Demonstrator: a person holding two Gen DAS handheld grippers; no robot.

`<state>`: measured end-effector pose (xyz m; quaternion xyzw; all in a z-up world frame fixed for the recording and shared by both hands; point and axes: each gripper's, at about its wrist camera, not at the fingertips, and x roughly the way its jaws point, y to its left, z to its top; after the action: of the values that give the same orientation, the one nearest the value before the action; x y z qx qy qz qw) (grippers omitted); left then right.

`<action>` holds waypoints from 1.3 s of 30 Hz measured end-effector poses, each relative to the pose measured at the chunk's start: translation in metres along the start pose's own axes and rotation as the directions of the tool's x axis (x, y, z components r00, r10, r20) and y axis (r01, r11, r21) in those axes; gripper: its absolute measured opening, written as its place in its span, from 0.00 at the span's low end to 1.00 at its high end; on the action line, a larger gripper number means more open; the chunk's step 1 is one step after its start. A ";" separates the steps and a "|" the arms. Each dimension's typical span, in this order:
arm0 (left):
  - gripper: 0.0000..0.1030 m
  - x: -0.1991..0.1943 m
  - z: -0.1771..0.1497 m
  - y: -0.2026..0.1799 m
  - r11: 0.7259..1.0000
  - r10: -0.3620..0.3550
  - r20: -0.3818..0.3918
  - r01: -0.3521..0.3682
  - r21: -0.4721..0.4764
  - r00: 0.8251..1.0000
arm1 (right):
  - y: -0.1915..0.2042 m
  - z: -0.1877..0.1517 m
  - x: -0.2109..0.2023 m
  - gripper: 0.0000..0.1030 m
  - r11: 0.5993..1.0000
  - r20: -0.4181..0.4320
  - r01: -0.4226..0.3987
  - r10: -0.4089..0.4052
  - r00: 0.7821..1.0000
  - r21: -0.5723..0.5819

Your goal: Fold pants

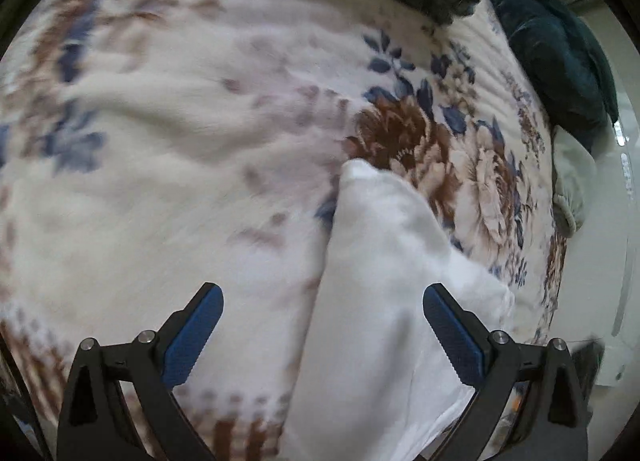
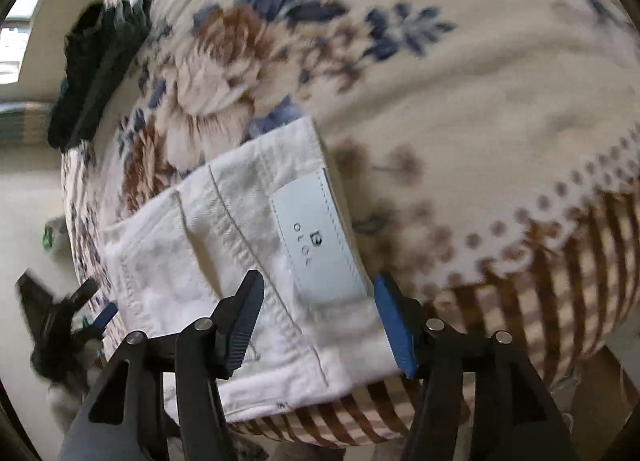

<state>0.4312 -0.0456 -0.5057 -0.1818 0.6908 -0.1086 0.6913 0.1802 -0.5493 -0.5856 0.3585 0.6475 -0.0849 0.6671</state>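
Observation:
White pants lie on a floral blanket. In the left wrist view a folded leg runs from the bottom up to a rounded end near a brown flower. My left gripper is open above the near part of the leg, holding nothing. In the right wrist view the waistband end of the pants shows, with a pale brand patch and a back pocket. My right gripper is open over the waistband, with its fingers on either side of the patch. The left gripper also shows in the right wrist view, at the far left, blurred.
A dark blue-green fleece lies bunched at the blanket's far edge, also in the right wrist view. A pale green cloth hangs at the right edge. The blanket's brown striped border drops off at the near edge. Light floor lies beyond.

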 end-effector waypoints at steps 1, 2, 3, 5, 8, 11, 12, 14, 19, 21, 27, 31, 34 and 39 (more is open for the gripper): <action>0.99 0.010 0.008 -0.003 1.000 -0.007 -0.019 0.007 0.005 1.000 | -0.006 -0.007 -0.008 0.59 1.000 0.024 -0.004 0.003 1.000 0.022; 0.99 0.019 0.014 -0.007 1.000 -0.011 -0.034 0.011 0.014 0.999 | -0.013 -0.014 -0.014 0.60 0.999 0.039 -0.010 0.008 0.999 0.044; 0.96 0.030 0.022 -0.011 0.999 -0.027 -0.046 0.028 0.026 0.999 | -0.019 -0.025 -0.017 0.61 0.997 0.042 -0.027 0.024 0.999 0.074; 0.62 0.039 0.030 -0.017 0.996 -0.064 -0.037 0.066 0.054 0.997 | -0.024 -0.042 -0.009 0.61 0.991 0.021 -0.066 0.064 0.998 0.119; 0.28 0.046 0.038 -0.026 0.991 -0.068 -0.032 0.071 0.117 0.997 | -0.033 -0.064 0.024 0.61 0.971 -0.060 -0.126 0.141 0.988 0.204; 0.27 0.050 0.040 -0.018 0.992 -0.061 -0.021 0.063 0.112 0.998 | -0.040 -0.079 0.062 0.59 0.933 -0.121 -0.214 0.257 0.959 0.289; 0.25 0.053 0.042 -0.011 0.994 -0.068 -0.021 0.070 0.087 0.997 | -0.045 -0.084 0.070 0.49 0.917 -0.113 -0.238 0.287 0.951 0.320; 0.25 0.057 0.047 0.001 0.995 -0.089 -0.033 0.091 0.049 0.995 | -0.053 -0.088 0.075 0.43 0.920 -0.114 -0.205 0.256 0.960 0.334; 0.39 0.042 0.043 -0.003 0.995 -0.087 -0.034 0.088 0.034 0.996 | -0.037 -0.080 0.059 0.43 0.977 -0.177 -0.105 0.139 0.974 0.186; 0.51 0.015 0.027 -0.003 0.996 -0.079 -0.004 0.079 0.033 0.997 | -0.026 -0.079 0.053 0.50 0.986 -0.201 -0.107 0.132 0.971 0.131; 0.69 -0.014 -0.057 0.004 0.991 -0.124 -0.037 0.125 0.045 0.992 | -0.016 -0.090 0.057 0.62 0.947 -0.207 -0.238 0.282 0.937 0.216; 0.69 0.017 -0.110 0.004 0.989 -0.092 -0.144 0.107 0.105 0.985 | -0.018 -0.103 0.069 0.62 0.935 -0.192 -0.251 0.303 0.934 0.250; 0.46 0.021 -0.127 0.007 0.983 -0.097 -0.101 0.112 0.149 0.990 | -0.017 -0.109 0.078 0.62 0.934 -0.184 -0.242 0.295 0.937 0.264; 0.51 0.022 -0.125 0.011 0.976 -0.089 -0.104 0.107 0.190 0.991 | -0.033 -0.110 0.067 0.61 0.967 -0.188 -0.118 0.162 0.969 0.224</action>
<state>0.3065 -0.0571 -0.5280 -0.1418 0.6991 -0.2182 0.6660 0.0824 -0.4853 -0.6495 0.4792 0.6729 -0.0684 0.5593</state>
